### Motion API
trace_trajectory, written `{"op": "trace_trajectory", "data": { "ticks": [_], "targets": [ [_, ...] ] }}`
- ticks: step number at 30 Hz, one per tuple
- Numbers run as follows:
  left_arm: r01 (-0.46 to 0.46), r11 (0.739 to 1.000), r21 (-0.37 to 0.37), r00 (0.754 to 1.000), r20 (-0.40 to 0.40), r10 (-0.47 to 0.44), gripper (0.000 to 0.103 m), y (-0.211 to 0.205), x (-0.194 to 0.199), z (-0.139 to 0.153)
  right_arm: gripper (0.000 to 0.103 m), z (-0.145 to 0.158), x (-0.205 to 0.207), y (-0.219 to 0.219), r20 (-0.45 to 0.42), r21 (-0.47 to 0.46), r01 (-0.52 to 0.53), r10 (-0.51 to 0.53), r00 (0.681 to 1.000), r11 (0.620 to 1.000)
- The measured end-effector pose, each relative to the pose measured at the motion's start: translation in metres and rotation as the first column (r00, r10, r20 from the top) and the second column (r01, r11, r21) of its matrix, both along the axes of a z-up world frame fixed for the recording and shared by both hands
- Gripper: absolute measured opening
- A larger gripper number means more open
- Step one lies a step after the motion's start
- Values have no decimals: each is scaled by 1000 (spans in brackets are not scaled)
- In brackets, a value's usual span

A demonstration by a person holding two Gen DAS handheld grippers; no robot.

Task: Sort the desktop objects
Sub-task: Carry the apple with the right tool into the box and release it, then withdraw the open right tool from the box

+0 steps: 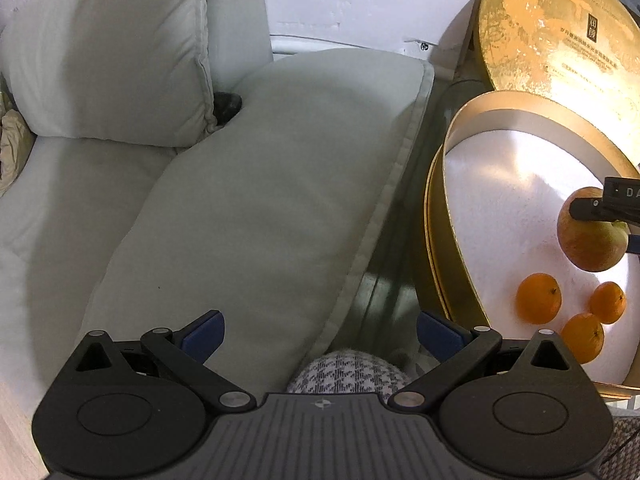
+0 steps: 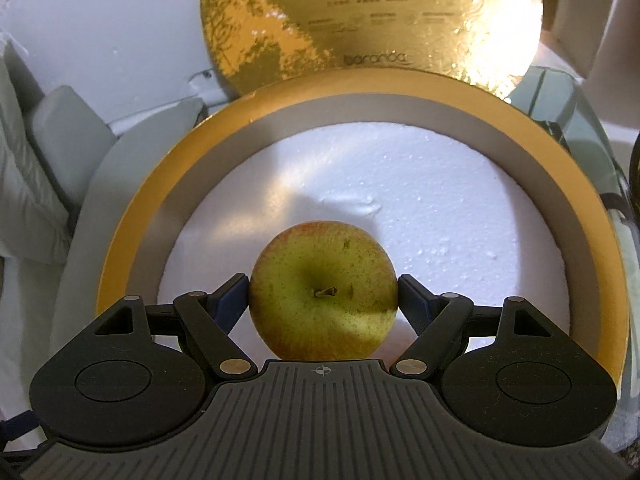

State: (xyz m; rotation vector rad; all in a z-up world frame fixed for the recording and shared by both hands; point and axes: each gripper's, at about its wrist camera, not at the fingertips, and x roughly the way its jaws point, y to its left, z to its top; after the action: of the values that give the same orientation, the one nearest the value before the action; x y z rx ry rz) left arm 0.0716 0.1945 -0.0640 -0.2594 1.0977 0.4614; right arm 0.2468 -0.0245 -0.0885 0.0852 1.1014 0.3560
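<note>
My right gripper (image 2: 323, 294) is shut on a yellow-green apple (image 2: 324, 292) and holds it above the white foam floor of a round gold box (image 2: 360, 92). In the left wrist view the same apple (image 1: 588, 240) hangs in the right gripper (image 1: 600, 216) over the box (image 1: 448, 168). Three small oranges (image 1: 538, 298) lie on the box floor near its front. My left gripper (image 1: 318, 334) is open and empty, off to the left of the box over a pale cushion.
The gold round lid (image 2: 372, 16) stands upright behind the box. The box sits on a glass table (image 1: 384, 288). A pale sofa with cushions (image 1: 260, 184) lies left of the table. A patterned fabric (image 1: 348, 372) shows below the left gripper.
</note>
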Motion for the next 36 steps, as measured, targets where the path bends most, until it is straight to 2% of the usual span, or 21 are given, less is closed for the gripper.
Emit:
{"op": "trace_trajectory", "data": {
  "ticks": [15,21,25,29,36],
  "targets": [
    [5,1000,-3,1000,-8,-5,102,-4,-2,-1,81,-14,6,17,-14,-35,-49,49,999,998],
    [18,1000,8,1000,4,-18,102,-13,-9,6,84,-12,9,12,-67,-19,-50,49,997,999],
    [24,1000,14,1000,9,-24,102,-21,-15,10,86,11,-3,-4,19,9,-24,24,1000,1000],
    [45,999,23,999,25,-45,102,-35,-24,17,87,37,-17,-28,55,58,4,-7,998,998],
    [111,993,40,993,27,-113,102,-68,-34,24,89,55,-67,-79,31,116,4,-8,999,993]
  ]
}}
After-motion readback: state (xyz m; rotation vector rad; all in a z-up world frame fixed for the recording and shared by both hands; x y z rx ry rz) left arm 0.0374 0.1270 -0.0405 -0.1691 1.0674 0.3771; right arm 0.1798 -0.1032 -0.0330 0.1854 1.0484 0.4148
